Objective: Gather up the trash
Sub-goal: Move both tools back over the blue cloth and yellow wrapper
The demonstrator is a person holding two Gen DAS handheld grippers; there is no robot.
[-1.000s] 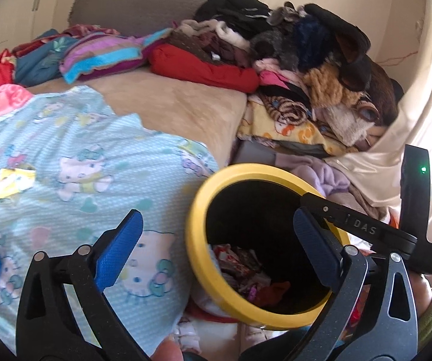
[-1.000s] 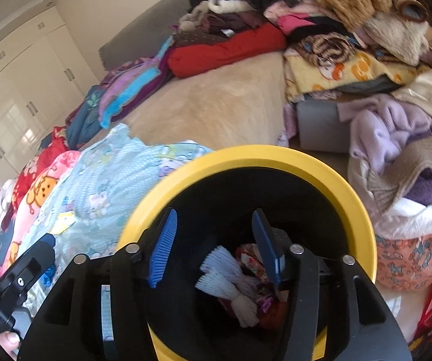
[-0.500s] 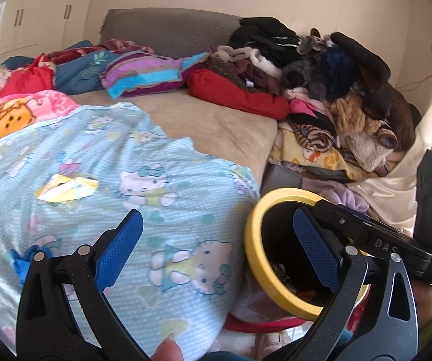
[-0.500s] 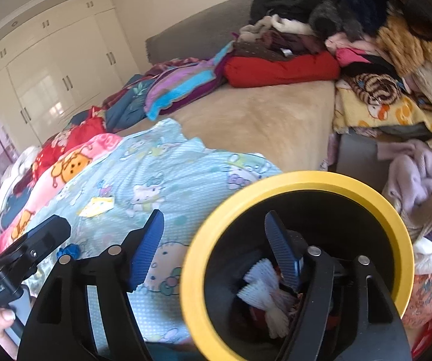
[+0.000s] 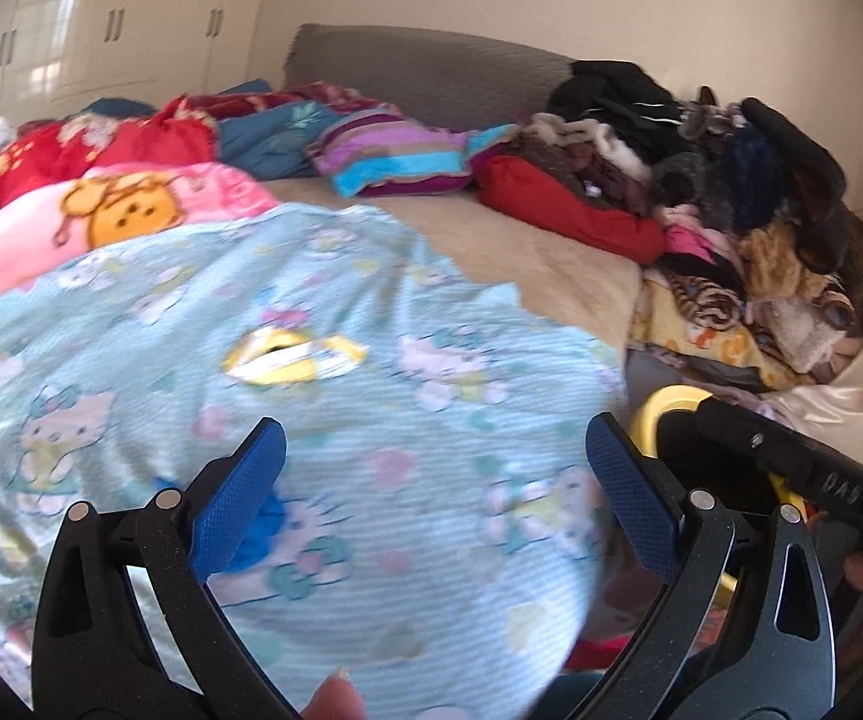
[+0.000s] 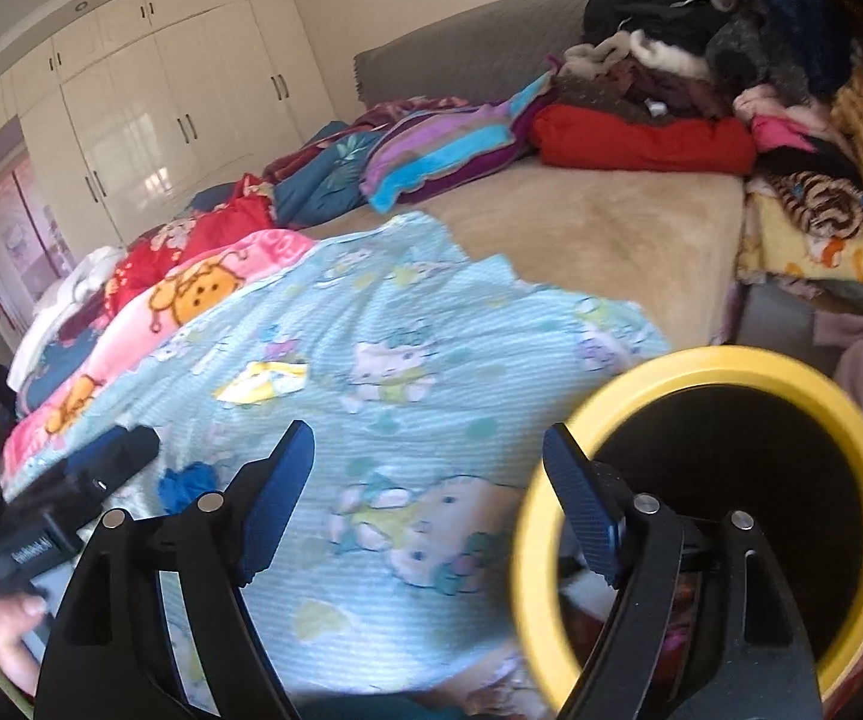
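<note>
A yellow-and-white wrapper (image 5: pixel 293 357) lies on the light blue cartoon-print blanket (image 5: pixel 371 420); it also shows in the right wrist view (image 6: pixel 263 381). A crumpled blue scrap (image 6: pixel 188 483) lies nearer, partly hidden behind a finger in the left wrist view (image 5: pixel 263 519). The yellow-rimmed black bin (image 6: pixel 713 486) stands beside the bed on the right, also at the edge of the left wrist view (image 5: pixel 665 405). My left gripper (image 5: pixel 431 486) is open and empty above the blanket. My right gripper (image 6: pixel 428 498) is open and empty, left of the bin.
A tall pile of clothes (image 5: pixel 731 180) fills the bed's right side. Folded blankets and pillows (image 5: pixel 131 180) lie along the far and left side. A grey headboard (image 5: pixel 431 72) and white wardrobes (image 6: pixel 161 102) stand behind.
Both grippers swung left, away from the bin and over the blanket. The right gripper came out of the bin and opened wider. The wrapper now sits ahead of both.
</note>
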